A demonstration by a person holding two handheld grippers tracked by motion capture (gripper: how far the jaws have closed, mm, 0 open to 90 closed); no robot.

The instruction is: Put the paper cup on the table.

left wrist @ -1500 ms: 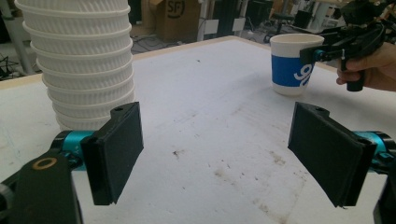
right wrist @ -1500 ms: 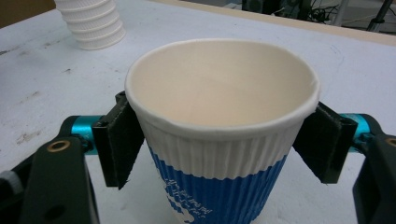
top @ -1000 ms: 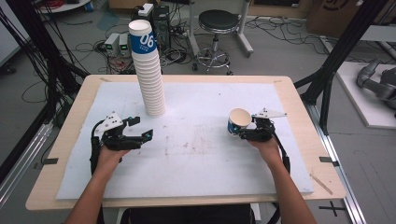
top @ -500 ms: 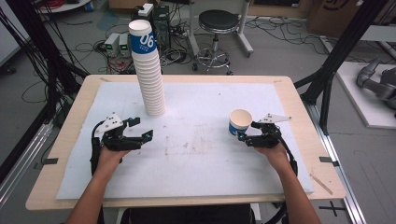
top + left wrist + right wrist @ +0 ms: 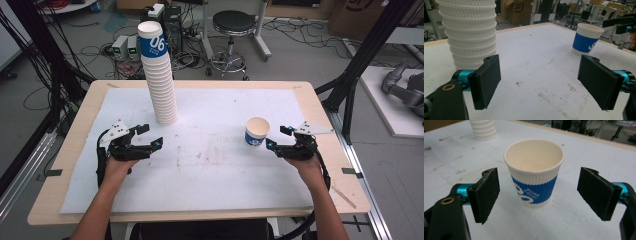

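Paper cup stands upright on the white table sheet, mouth up, long axis vertical, blue band around its lower wall. It sits on the person's right half of the table, just ahead of the right gripper, whose jaws have just been opening and are spread wide, with no pad touching the cup. The right gripper view looks into the cup's bare interior; the high view does not resolve this. Left gripper rests on the sheet, jaws wide, holding nothing. Beyond it, the stack of paper cups rises tall, leaning slightly, marked "06" near its top.
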